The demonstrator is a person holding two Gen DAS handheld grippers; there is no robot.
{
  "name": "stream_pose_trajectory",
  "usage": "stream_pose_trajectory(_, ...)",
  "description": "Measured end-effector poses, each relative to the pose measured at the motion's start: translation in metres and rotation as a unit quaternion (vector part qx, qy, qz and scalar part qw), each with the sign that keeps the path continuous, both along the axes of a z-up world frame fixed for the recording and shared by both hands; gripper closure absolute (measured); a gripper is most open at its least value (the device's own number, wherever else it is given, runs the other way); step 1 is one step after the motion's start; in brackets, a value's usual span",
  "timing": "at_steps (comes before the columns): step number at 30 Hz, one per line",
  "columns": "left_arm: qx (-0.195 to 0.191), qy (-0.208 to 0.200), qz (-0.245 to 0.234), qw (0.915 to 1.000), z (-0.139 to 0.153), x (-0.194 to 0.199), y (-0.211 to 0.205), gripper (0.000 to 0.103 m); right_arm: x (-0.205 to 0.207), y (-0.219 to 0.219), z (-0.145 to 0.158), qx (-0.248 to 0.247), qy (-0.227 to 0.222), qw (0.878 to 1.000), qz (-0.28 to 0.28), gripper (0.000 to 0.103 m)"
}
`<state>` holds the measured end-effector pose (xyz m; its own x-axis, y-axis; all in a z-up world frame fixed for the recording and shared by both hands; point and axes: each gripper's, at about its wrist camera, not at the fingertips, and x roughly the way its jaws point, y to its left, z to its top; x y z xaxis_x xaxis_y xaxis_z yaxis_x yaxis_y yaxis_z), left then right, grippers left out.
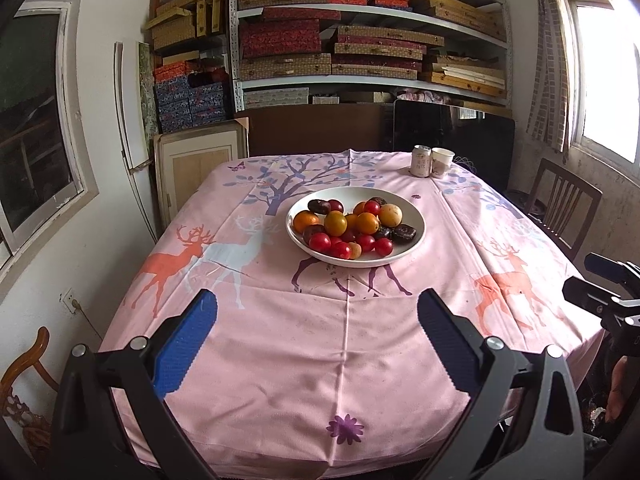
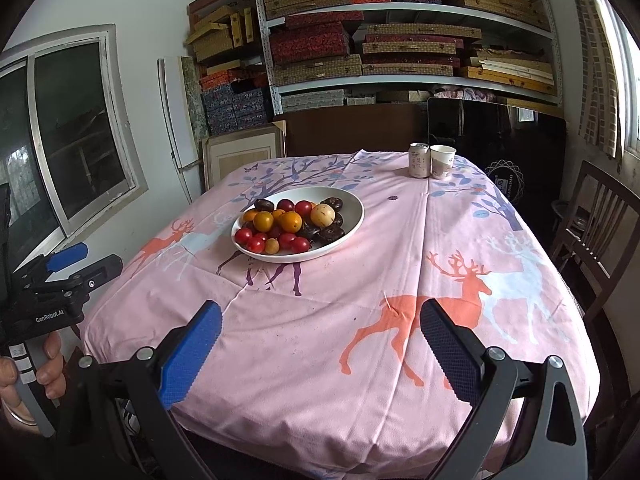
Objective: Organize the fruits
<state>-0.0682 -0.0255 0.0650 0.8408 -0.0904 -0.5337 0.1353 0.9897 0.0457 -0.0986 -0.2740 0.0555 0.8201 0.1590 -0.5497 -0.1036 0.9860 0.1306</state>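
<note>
Left gripper (image 1: 316, 316) spread wide over the near half of the table, blue-padded fingers (image 1: 186, 344) empty, well short of the fruit. Right gripper (image 2: 320, 320) likewise spread and empty, held above the orange deer print on the pink tablecloth (image 2: 360, 380). White bowl (image 1: 416, 236) set toward the middle of the table, well apart from both grippers. Piled in the bowl: red cherry tomatoes (image 1: 320, 242) along the near edge, orange-yellow round fruits (image 1: 335, 223) in the centre, dark brown wrinkled fruits (image 1: 403, 233) to the right and at the back, one pale yellow round fruit (image 1: 390, 215) toward the right. All fruit inside the bowl, none on the cloth. Drink can (image 1: 420, 161) and paper cup (image 1: 442, 162) just beside each other near the far right corner of the table. Left gripper's body seen from the side in the right wrist view, gripped by a hand (image 2: 36, 376) at the left edge. Shelves of patterned flat boxes (image 1: 360, 32) behind the table; wooden chair (image 1: 564, 204) at the right side.
</note>
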Motion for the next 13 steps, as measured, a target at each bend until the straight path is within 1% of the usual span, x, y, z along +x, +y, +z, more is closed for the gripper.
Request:
stream_pose_trajectory(4, 0.005, 0.000, 0.009, 0.9999, -0.004, 0.005, 0.001, 0.005, 0.002, 0.003, -0.005, 0.000, 0.008, 1.000, 0.004, 0.003)
stream_pose_trajectory(8, 0.024, -0.004, 0.017, 0.9996, -0.005, 0.009, -0.001, 0.005, 0.004, 0.001, -0.008, -0.001, 0.011, 1.000, 0.001, 0.003)
stream_pose_trajectory(13, 0.018, 0.004, 0.018, 0.9997, -0.008, 0.016, 0.001, 0.005, 0.008, -0.002, -0.011, 0.002, 0.016, 1.000, -0.006, 0.003)
